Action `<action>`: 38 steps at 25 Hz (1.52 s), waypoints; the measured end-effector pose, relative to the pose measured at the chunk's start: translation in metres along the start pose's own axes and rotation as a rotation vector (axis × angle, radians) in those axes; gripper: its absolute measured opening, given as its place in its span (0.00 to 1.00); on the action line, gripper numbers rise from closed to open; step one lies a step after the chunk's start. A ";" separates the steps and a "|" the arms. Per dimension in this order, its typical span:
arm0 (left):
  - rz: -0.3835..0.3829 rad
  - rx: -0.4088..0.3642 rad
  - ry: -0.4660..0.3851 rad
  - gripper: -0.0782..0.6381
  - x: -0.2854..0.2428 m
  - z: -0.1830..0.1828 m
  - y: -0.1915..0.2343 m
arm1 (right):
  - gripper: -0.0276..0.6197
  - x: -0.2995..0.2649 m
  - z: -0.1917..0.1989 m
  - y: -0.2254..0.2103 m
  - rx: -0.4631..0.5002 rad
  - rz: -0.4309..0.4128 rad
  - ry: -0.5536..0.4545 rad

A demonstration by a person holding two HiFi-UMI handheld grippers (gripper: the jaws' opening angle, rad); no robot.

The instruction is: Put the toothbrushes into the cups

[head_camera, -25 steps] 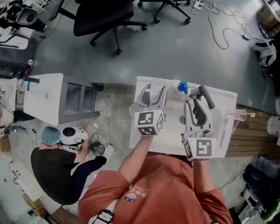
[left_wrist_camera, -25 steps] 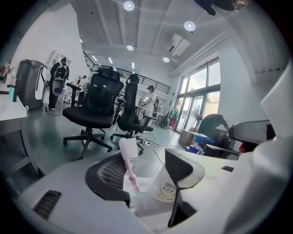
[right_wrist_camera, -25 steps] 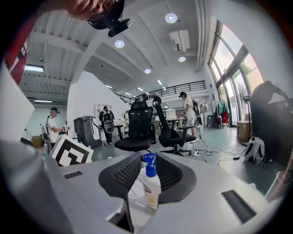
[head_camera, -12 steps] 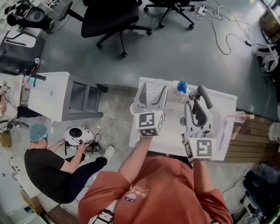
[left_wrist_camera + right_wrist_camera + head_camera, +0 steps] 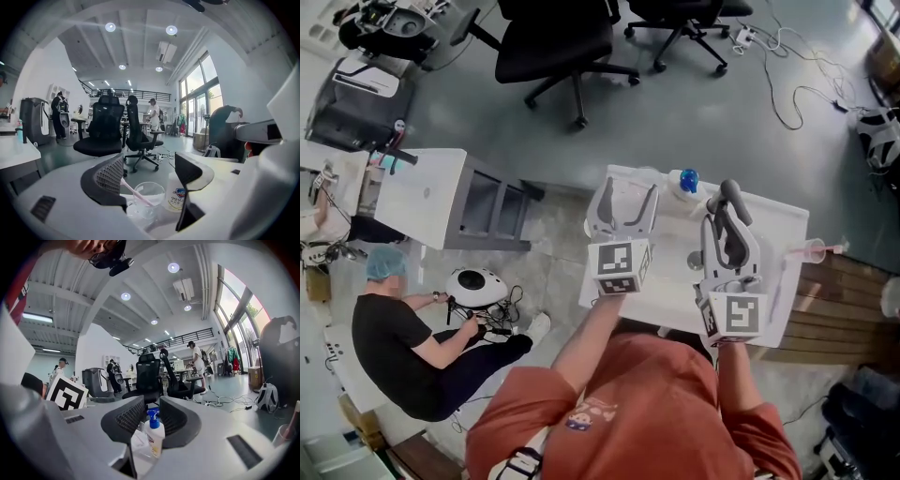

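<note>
In the left gripper view a clear cup [image 5: 149,199] stands on the white table [image 5: 670,281] with a pink toothbrush [image 5: 136,193] leaning in it. My left gripper [image 5: 628,189] [image 5: 151,172] hovers just before and above that cup, open wide, with nothing between its jaws. My right gripper [image 5: 722,208] [image 5: 152,409] hangs over the middle of the table, its jaws a narrow gap apart and empty. A second clear cup [image 5: 811,250] with a pink toothbrush stands at the table's right edge. A pale thin stick [image 5: 774,292], maybe a toothbrush, lies near it.
A blue-topped pump bottle [image 5: 688,180] [image 5: 154,434] stands at the table's far edge, straight ahead of the right gripper. A white bottle [image 5: 177,193] is beside the left cup. Office chairs [image 5: 558,47] stand beyond the table. A person [image 5: 403,328] crouches on the floor at left.
Both grippers have risen a little above the table. The left jaws have spread slightly wider. The person on the floor has shifted.
</note>
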State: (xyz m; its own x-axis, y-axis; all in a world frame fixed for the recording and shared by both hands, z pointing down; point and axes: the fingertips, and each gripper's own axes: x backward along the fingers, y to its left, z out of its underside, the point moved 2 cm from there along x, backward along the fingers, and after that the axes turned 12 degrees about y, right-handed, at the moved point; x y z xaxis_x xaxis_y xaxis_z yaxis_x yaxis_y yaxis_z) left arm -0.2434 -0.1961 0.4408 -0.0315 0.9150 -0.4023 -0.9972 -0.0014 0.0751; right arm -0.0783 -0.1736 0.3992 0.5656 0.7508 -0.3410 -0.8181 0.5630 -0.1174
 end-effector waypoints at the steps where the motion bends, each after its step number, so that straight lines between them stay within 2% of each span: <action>1: -0.007 -0.013 -0.005 0.59 0.005 -0.002 -0.003 | 0.22 0.005 -0.001 -0.001 0.002 -0.001 -0.004; 10: 0.001 -0.089 -0.046 0.59 0.046 -0.008 -0.049 | 0.22 0.058 0.003 -0.025 0.011 -0.001 -0.074; 13: 0.017 -0.107 -0.056 0.59 0.058 -0.007 -0.073 | 0.22 0.077 0.003 -0.037 -0.008 0.019 -0.089; 17: 0.032 -0.171 -0.051 0.59 0.070 -0.002 -0.103 | 0.22 0.105 0.008 -0.052 -0.018 0.047 -0.103; 24: 0.104 -0.224 -0.046 0.58 0.088 0.005 -0.165 | 0.22 0.154 0.015 -0.091 -0.053 0.117 -0.132; 27: 0.118 -0.270 -0.033 0.52 0.094 0.012 -0.188 | 0.22 0.176 0.022 -0.108 -0.068 0.150 -0.134; 31: 0.177 -0.240 -0.056 0.42 0.104 0.020 -0.231 | 0.22 0.210 0.033 -0.133 -0.071 0.191 -0.138; 36: 0.238 -0.255 -0.080 0.31 0.116 0.028 -0.278 | 0.22 0.248 0.044 -0.159 -0.076 0.239 -0.150; 38: 0.264 -0.258 -0.089 0.23 0.119 0.032 -0.295 | 0.22 0.262 0.049 -0.168 -0.081 0.256 -0.155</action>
State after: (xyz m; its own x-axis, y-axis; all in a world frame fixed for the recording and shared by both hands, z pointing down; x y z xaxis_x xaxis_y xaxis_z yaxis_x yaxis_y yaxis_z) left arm 0.0490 -0.0740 0.3999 -0.2951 0.9009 -0.3182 -0.9402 -0.3332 -0.0714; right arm 0.2127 -0.0547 0.3748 0.3438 0.9121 -0.2232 -0.9383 0.3239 -0.1216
